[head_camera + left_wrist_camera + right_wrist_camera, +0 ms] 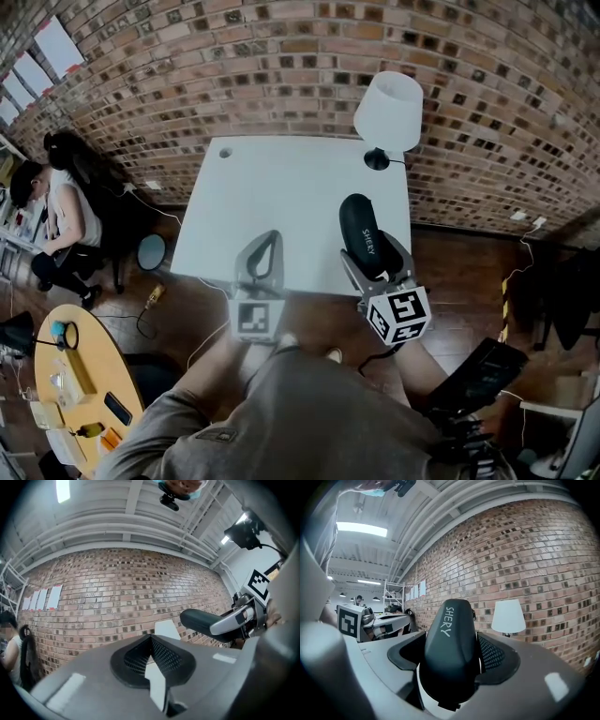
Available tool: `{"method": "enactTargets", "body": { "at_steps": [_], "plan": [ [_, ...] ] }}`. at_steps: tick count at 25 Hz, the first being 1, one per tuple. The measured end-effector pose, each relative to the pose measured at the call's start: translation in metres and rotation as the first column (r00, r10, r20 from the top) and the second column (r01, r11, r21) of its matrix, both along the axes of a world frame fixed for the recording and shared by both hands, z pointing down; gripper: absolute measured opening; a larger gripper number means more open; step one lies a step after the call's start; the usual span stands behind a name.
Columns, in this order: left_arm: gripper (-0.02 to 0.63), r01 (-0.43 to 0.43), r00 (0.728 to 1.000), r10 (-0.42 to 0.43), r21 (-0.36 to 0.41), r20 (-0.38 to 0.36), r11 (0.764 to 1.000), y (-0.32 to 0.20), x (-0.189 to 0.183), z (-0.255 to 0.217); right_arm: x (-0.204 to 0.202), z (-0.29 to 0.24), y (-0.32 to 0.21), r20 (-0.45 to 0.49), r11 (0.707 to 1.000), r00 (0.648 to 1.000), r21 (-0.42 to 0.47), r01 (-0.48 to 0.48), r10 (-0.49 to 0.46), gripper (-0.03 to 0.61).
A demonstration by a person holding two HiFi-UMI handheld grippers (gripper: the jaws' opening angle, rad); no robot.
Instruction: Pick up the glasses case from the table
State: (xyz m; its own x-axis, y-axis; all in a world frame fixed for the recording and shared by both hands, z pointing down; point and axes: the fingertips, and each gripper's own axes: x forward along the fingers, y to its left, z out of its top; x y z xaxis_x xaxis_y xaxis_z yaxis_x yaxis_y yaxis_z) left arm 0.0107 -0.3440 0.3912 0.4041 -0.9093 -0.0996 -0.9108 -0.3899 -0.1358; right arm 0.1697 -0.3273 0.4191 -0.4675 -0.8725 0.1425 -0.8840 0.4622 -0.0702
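The black glasses case (362,234), lettered "SHERY", is held lengthwise in my right gripper (373,251), which is shut on it. It hangs over the front right part of the white table (281,183). In the right gripper view the case (451,641) fills the space between the jaws and points up and forward. My left gripper (269,242) is over the table's front edge, left of the case, shut with nothing in it; its pads meet at a point (150,641). The left gripper view shows the case (200,620) off to its right.
A white lamp (389,111) on a black base stands at the table's far right corner, before a brick wall (281,56). A seated person (64,217) is at the left. A round yellow table (82,375) with small items is at the lower left. Cables lie on the floor.
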Motion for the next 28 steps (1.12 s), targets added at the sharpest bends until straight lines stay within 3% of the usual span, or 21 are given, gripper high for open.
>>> {"method": "enactTargets", "body": {
  "at_steps": [19,28],
  "plan": [
    [-0.002,-0.077,0.997,0.077,0.006,-0.029,0.997,0.031,-0.026,-0.004,-0.017,-0.017,0.042,0.018,0.995,0.995,0.028,-0.096,0.095,0.358],
    [-0.002,-0.075,0.997,0.076,0.027,-0.031,0.997,0.031,-0.039,-0.009,-0.027,-0.017,0.043,0.002,0.995,0.995,0.032,-0.096,0.096,0.359]
  ]
}}
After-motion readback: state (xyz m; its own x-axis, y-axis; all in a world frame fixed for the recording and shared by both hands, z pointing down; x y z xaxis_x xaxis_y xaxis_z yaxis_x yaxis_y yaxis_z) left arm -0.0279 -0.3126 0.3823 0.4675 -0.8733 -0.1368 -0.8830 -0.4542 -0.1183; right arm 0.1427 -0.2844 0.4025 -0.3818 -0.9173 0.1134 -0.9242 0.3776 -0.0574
